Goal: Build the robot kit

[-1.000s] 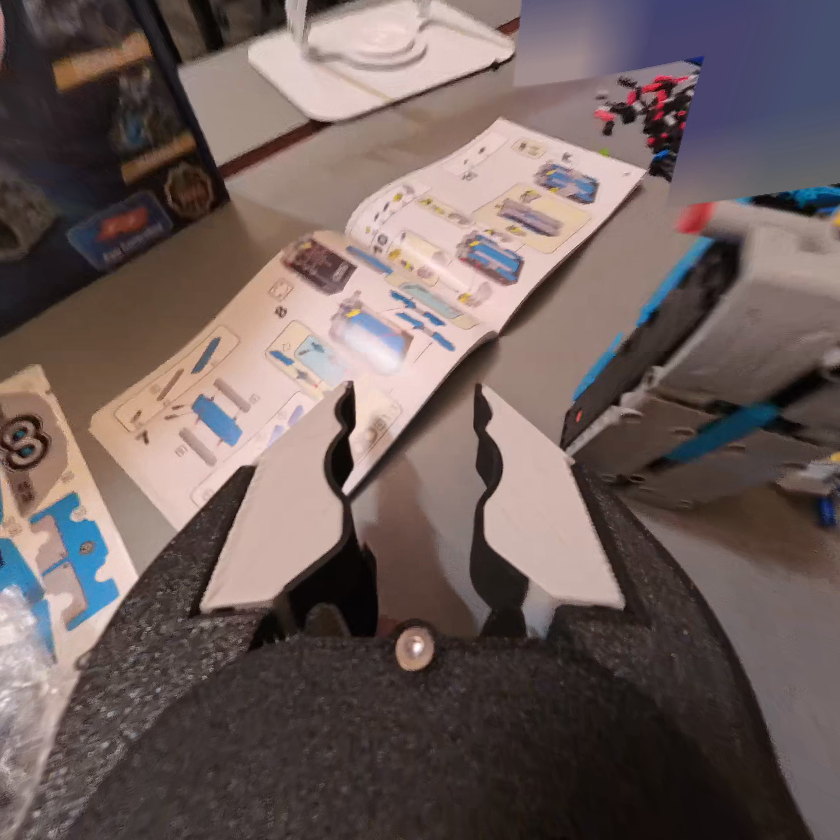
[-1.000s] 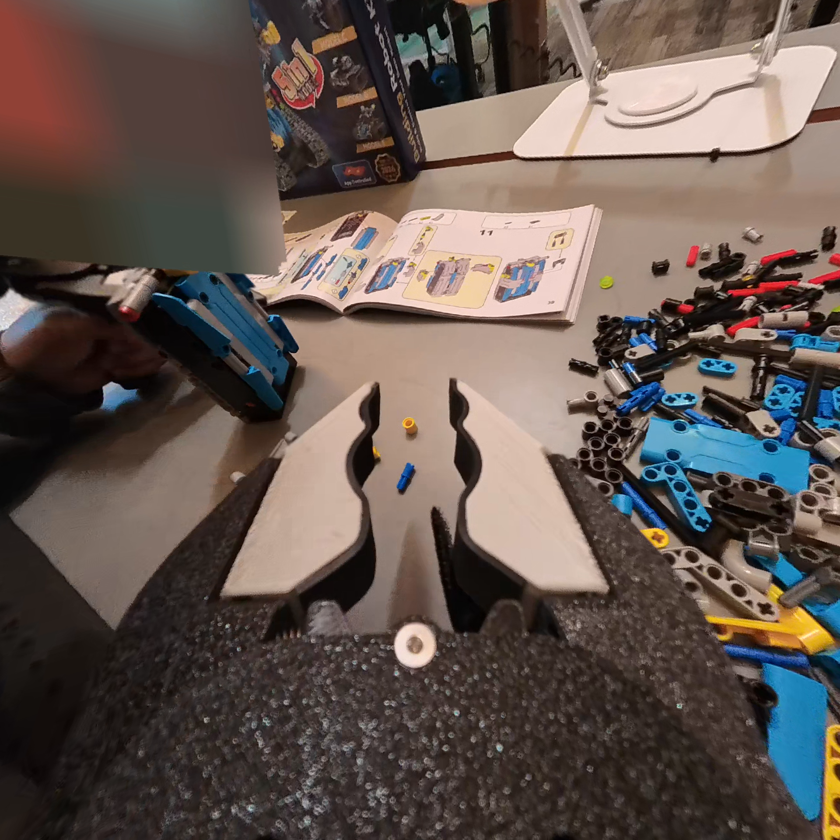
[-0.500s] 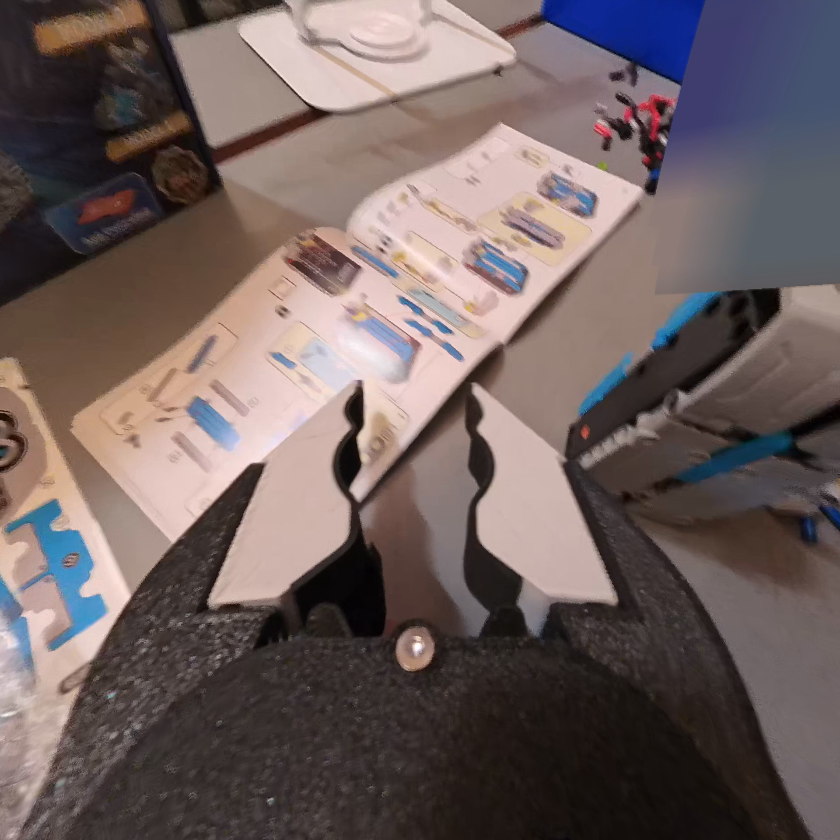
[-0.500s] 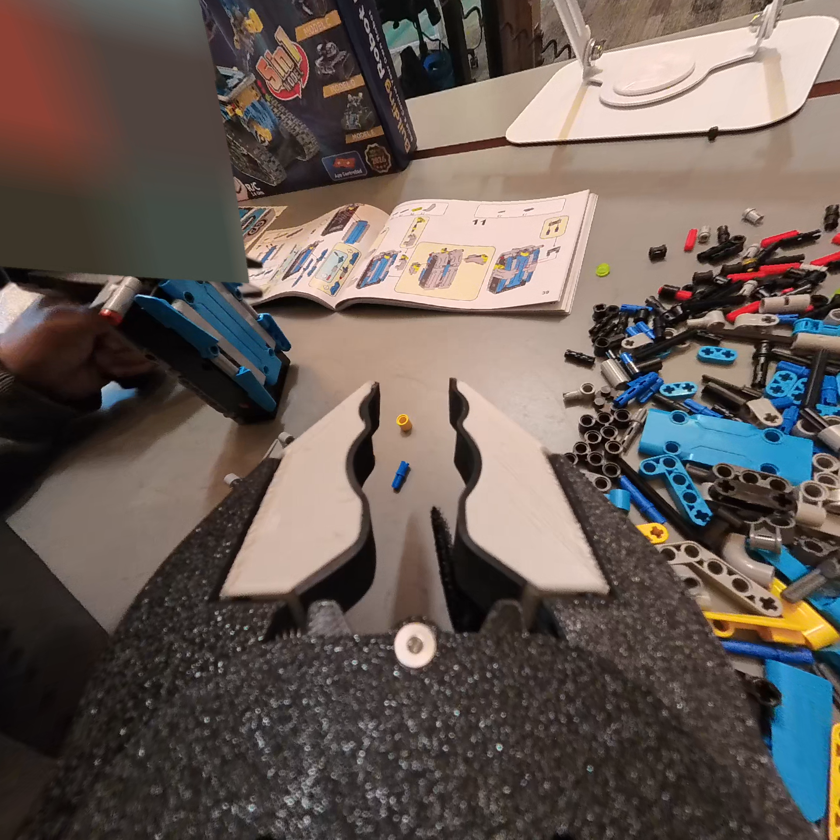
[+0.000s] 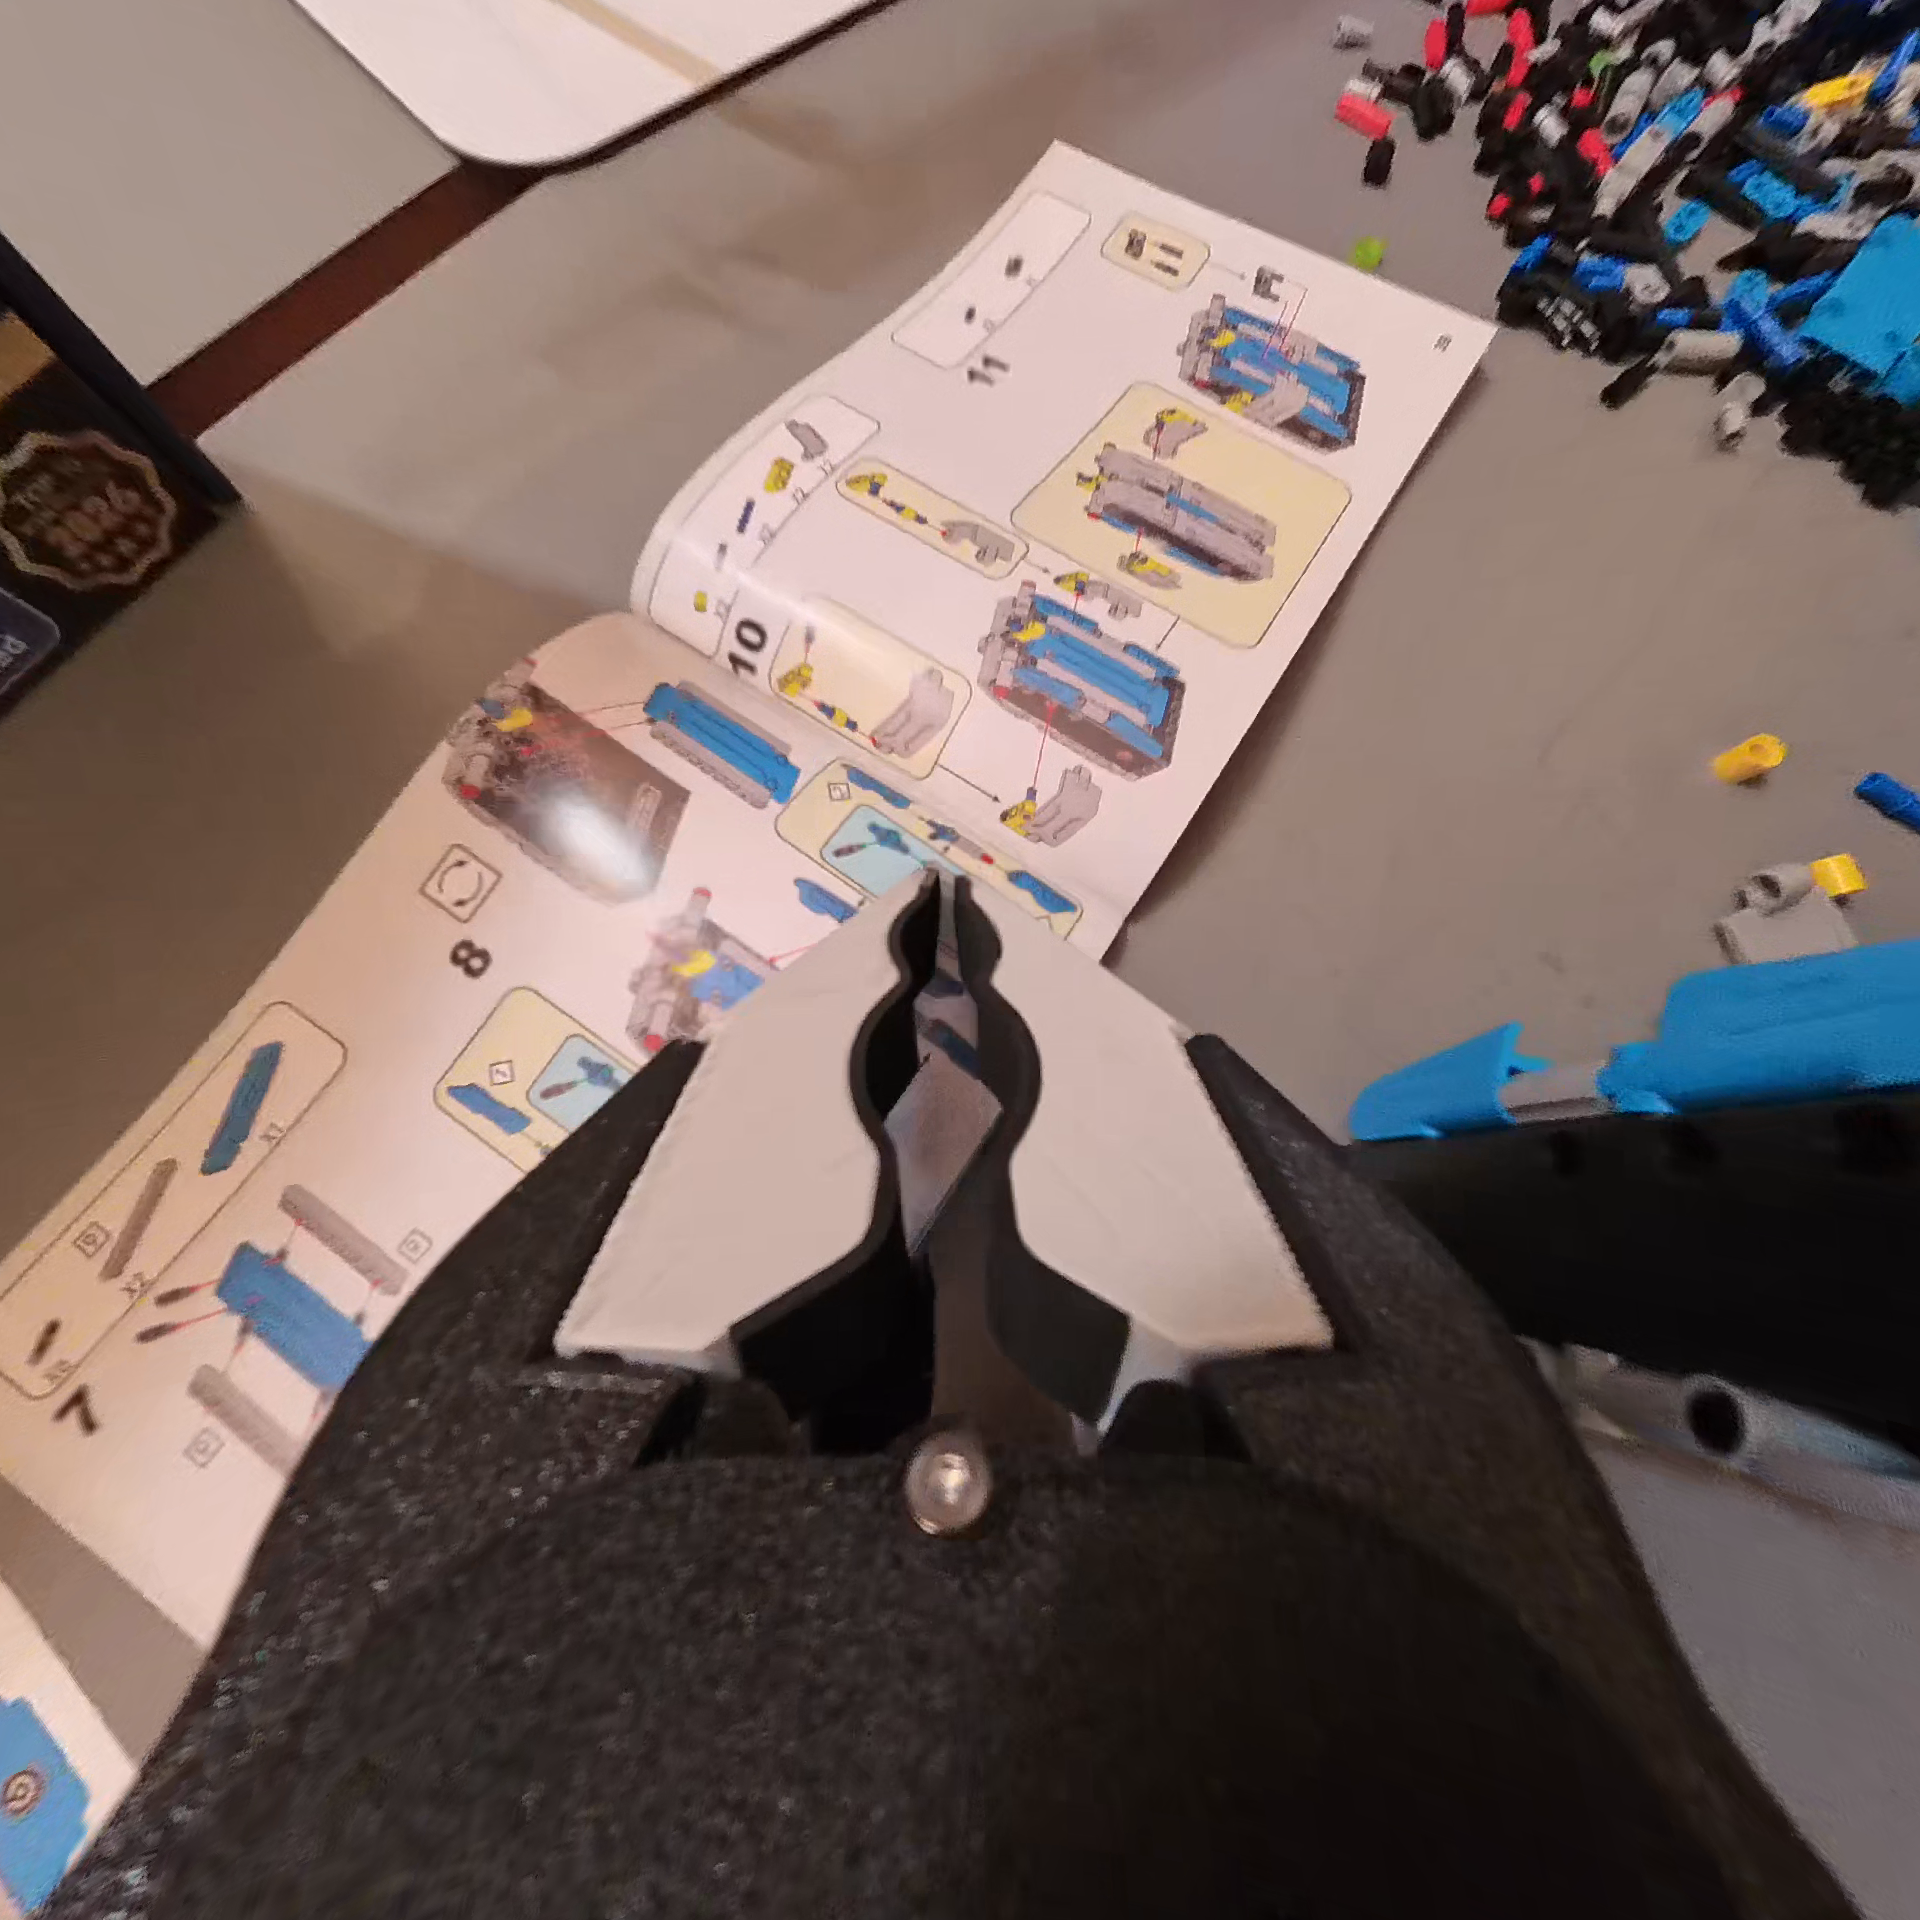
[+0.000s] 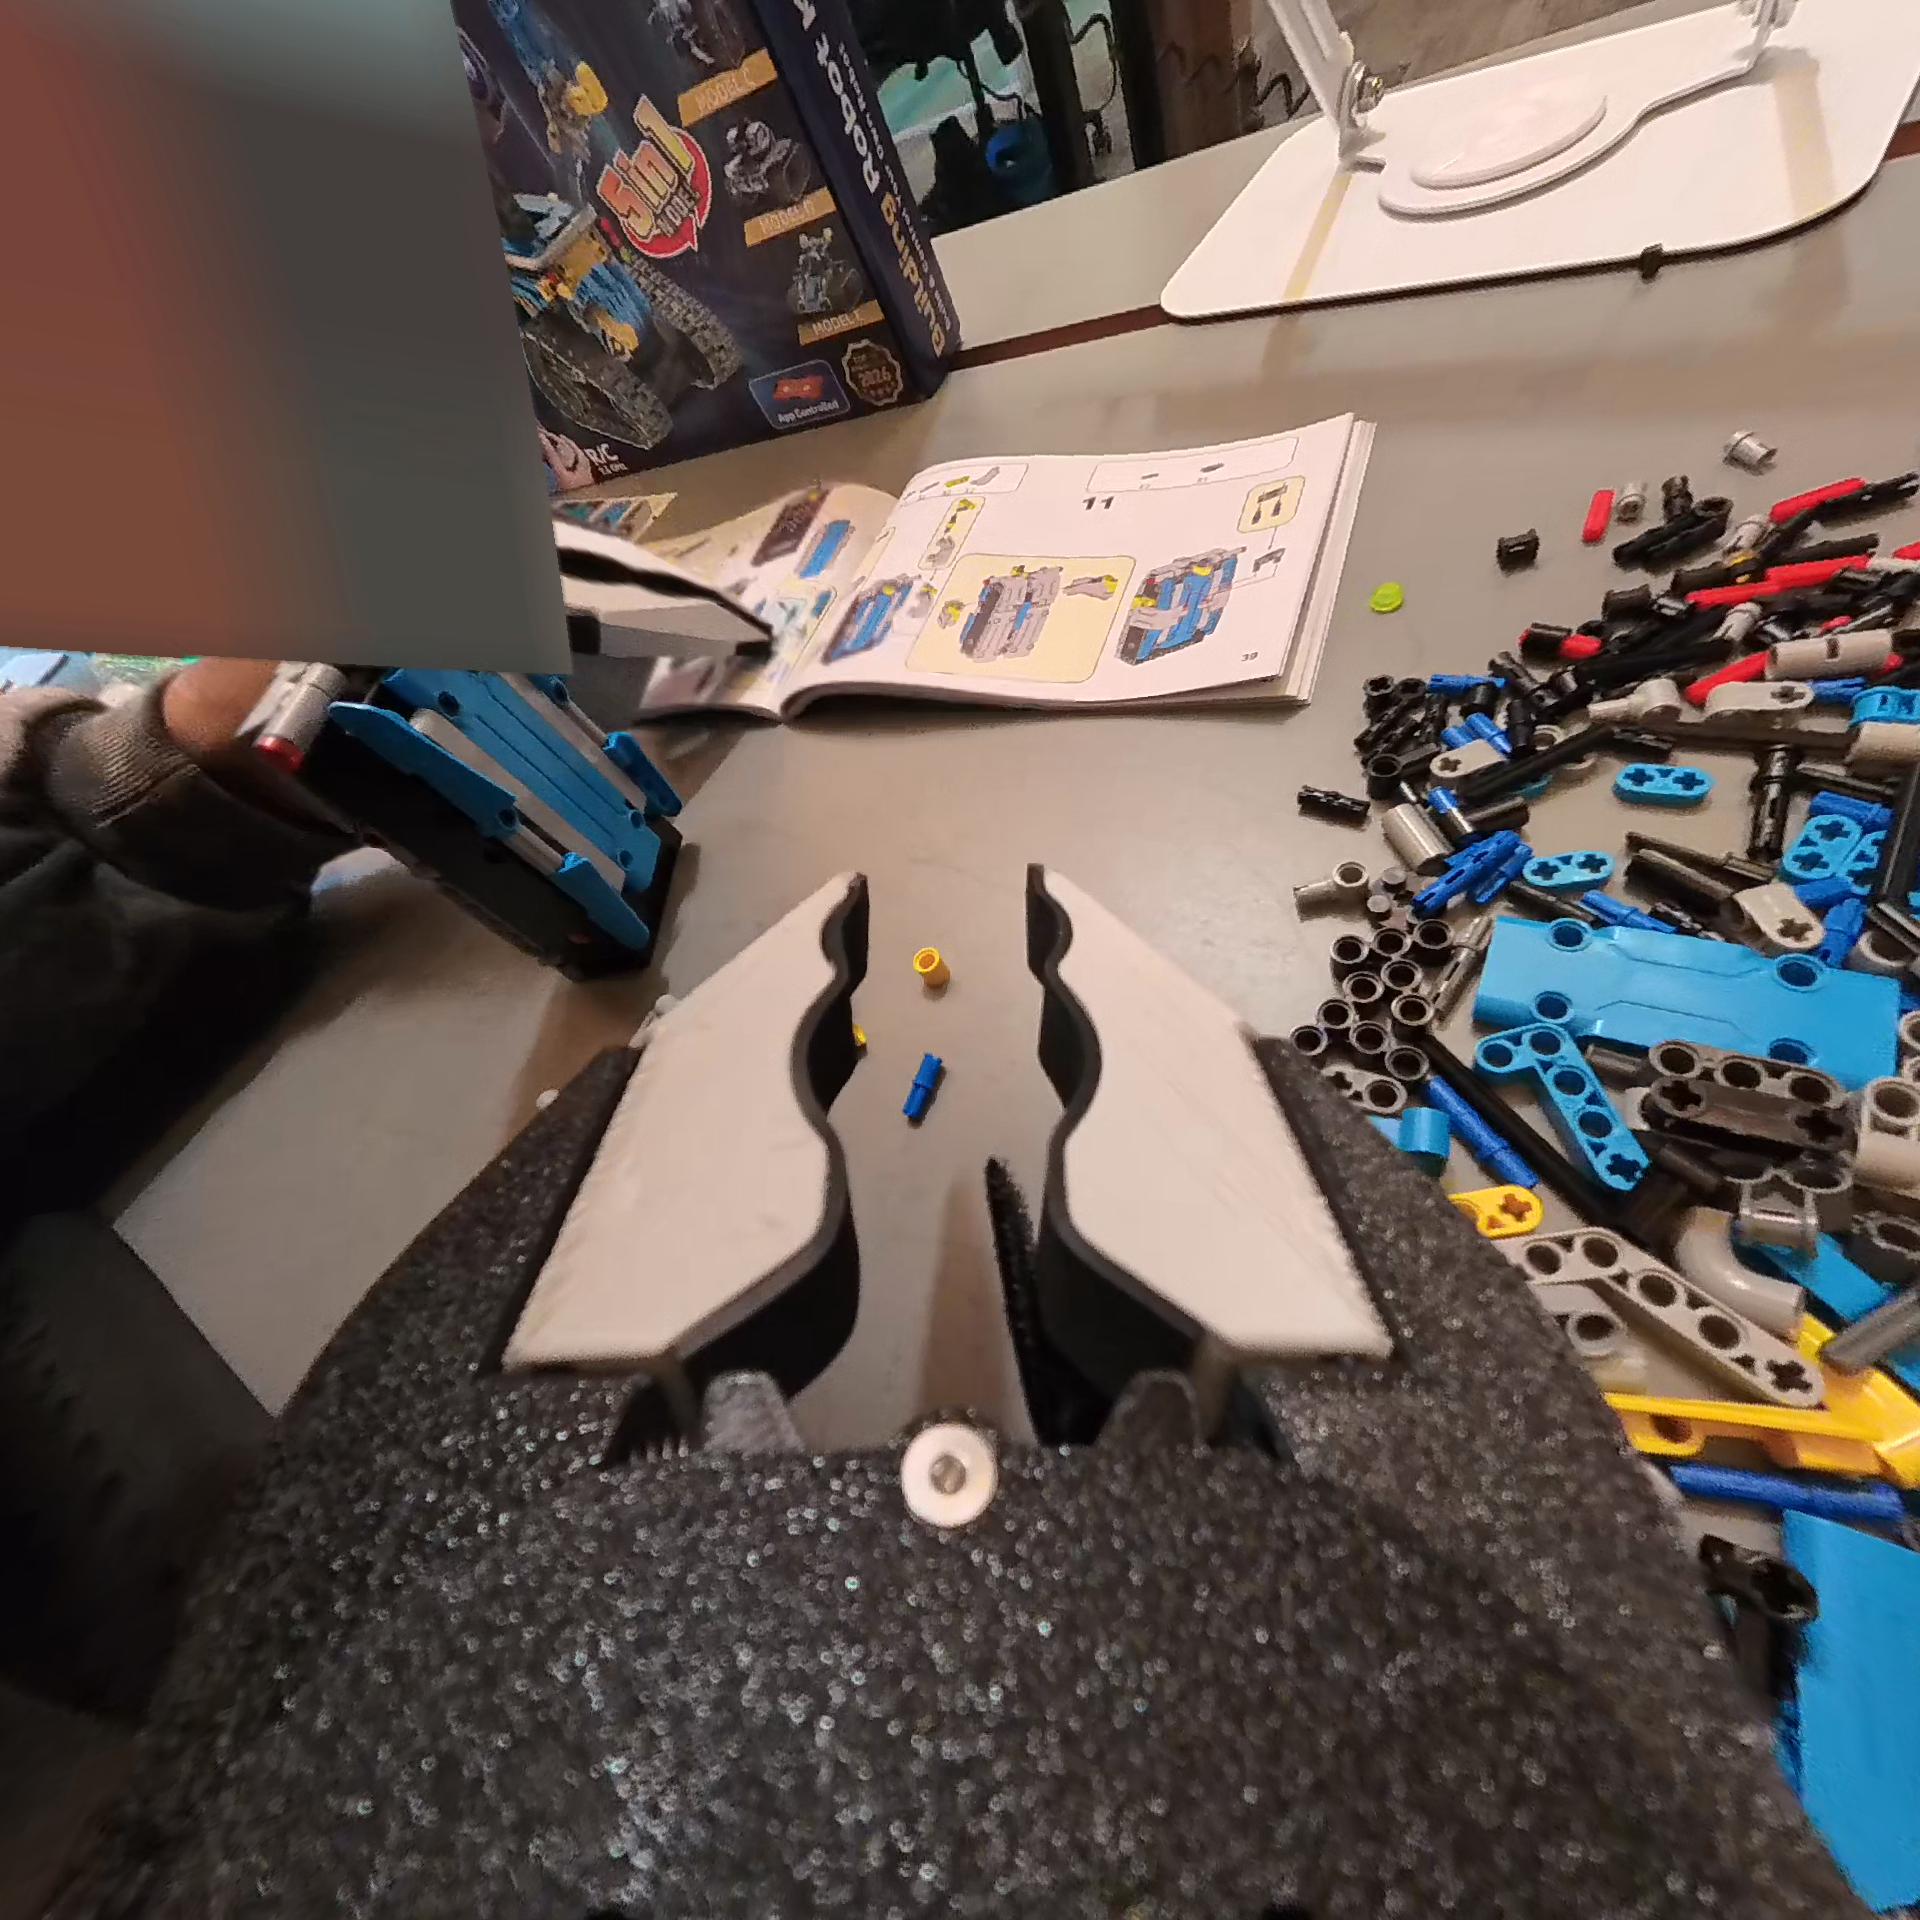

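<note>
Left wrist view shows my left gripper [image 5: 943, 891] with its tips nearly together over the near edge of the open booklet [image 5: 1039, 540], holding nothing I can see; a blue-and-black model [image 5: 1662, 1143] lies just to its right. My right gripper [image 6: 945, 883] stands wide above the grey table [image 6: 1039, 769], a yellow bush [image 6: 931, 966] and blue pin [image 6: 921, 1086] between its fingers, the parts pile [image 6: 1662, 935] to the right.

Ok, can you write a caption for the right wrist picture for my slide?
Open right gripper hovering over a yellow bush and blue pin, loose building pieces beside it.
</note>
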Available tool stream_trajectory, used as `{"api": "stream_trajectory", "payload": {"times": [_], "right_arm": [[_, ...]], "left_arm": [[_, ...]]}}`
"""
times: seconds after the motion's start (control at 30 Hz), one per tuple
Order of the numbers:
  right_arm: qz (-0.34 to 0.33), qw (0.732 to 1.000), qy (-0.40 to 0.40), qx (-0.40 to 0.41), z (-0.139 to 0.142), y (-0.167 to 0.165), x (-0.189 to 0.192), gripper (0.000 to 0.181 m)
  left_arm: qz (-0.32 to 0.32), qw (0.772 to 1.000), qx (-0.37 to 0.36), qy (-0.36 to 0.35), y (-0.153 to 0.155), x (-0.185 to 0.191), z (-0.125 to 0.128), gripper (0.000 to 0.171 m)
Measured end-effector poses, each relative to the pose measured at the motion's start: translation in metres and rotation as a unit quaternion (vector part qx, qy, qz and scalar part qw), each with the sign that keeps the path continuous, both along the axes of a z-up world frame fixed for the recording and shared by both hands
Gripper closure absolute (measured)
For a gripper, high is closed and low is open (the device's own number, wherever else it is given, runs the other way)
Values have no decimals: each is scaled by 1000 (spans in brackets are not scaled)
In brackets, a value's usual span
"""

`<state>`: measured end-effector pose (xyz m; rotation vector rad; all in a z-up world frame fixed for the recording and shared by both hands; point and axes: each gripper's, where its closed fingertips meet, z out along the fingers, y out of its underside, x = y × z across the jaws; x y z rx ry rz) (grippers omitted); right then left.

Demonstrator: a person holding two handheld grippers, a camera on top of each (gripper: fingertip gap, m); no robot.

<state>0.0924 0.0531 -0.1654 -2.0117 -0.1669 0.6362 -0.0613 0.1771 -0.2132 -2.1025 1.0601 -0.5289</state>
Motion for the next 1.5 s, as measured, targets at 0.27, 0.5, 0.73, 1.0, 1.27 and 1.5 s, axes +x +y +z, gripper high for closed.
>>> {"api": "stream_trajectory", "payload": {"times": [0.27, 0.5, 0.73, 1.0, 1.27, 1.5], "right_arm": [[11, 999, -51, 4, -4, 0, -7, 151], [125, 977, -174, 15, 42, 67, -69, 161], [180, 949, -256, -34, -14, 143, -135, 146], [164, 942, -285, -64, -54, 149, -111, 132], [160, 948, -264, -77, -56, 149, -91, 111], [158, 947, -269, -78, -58, 149, -87, 112]], "left_arm": [[-1, 1000, -12, 3, -1, -2, -8, 171], [0, 998, -52, -29, -1, -2, -8, 171], [-1, 998, -59, -34, -1, -2, -8, 171], [-8, 994, -90, -58, -4, -1, -7, 171], [-10, 994, -93, -59, -4, -1, -7, 171], [-10, 991, -111, -74, -4, -1, -7, 171]]}}
